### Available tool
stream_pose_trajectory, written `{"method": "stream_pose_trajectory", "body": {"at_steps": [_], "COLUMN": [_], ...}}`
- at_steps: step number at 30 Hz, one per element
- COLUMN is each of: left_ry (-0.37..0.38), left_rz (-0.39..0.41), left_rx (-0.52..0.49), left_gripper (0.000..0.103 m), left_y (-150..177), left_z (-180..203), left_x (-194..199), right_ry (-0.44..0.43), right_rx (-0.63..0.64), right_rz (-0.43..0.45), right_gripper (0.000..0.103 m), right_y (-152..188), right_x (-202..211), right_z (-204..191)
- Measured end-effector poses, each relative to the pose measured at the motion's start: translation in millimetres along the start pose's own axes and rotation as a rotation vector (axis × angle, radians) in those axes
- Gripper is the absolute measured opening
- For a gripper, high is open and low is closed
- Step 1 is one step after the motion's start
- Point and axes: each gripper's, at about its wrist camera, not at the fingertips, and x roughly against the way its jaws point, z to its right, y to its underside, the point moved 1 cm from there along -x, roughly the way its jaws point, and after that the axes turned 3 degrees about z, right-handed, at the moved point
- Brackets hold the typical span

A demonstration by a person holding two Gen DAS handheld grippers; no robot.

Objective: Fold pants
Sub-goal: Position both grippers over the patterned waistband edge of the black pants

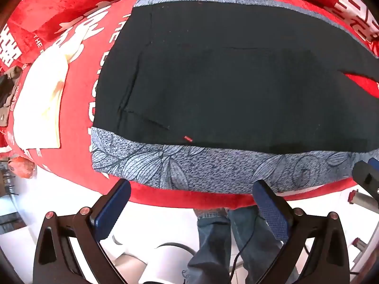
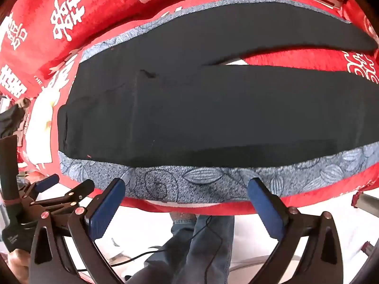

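Note:
Black pants (image 1: 225,75) lie flat on a blue-grey leaf-patterned cloth (image 1: 189,165), waistband to the left, legs running right. In the right wrist view the pants (image 2: 201,113) show both legs, split apart at the right with red cover between them. My left gripper (image 1: 191,189) is open and empty, held above the near edge of the cloth. My right gripper (image 2: 187,187) is open and empty, also at the near edge, to the right of the left one. The left gripper shows in the right wrist view (image 2: 64,185); part of the right gripper shows in the left wrist view (image 1: 366,172).
A red cover with white characters (image 1: 78,94) lies over the table. A folded cream garment (image 1: 40,99) lies left of the pants. The person's jeans-clad legs (image 1: 218,241) and a cable stand below the table edge on a white floor.

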Motion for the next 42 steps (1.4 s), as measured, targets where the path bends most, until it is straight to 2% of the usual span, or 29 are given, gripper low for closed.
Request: {"method": "stream_pose_trajectory", "body": {"at_steps": [15, 23, 31, 39, 42], "left_ry": [-0.006, -0.024, -0.083, -0.045, 0.020], "left_rz": [0.003, -0.032, -0.031, -0.030, -0.019], "left_rx": [0.027, 0.024, 0.028, 0.034, 0.085], "left_gripper": [0.103, 0.103, 0.103, 0.103, 0.103], "left_y": [5.3, 3.7, 6.8, 11.1, 10.3], "left_z": [-19.1, -14.8, -16.6, -21.5, -30.6], "left_x": [-3.2, -4.9, -4.6, -8.4, -10.6], "right_ry": [-0.025, -0.019, -0.006, -0.023, -0.084], "right_rx": [-0.046, -0.052, -0.049, -0.055, -0.064], "right_rz": [-0.037, -0.040, -0.039, -0.040, -0.035], "right_gripper": [0.103, 0.103, 0.103, 0.103, 0.103], "right_y": [27.0, 30.0, 27.6, 26.4, 26.5], "right_x": [-9.5, -10.2, -11.1, -13.5, -15.4], "right_z": [1.6, 1.1, 0.4, 1.5, 0.6]}}
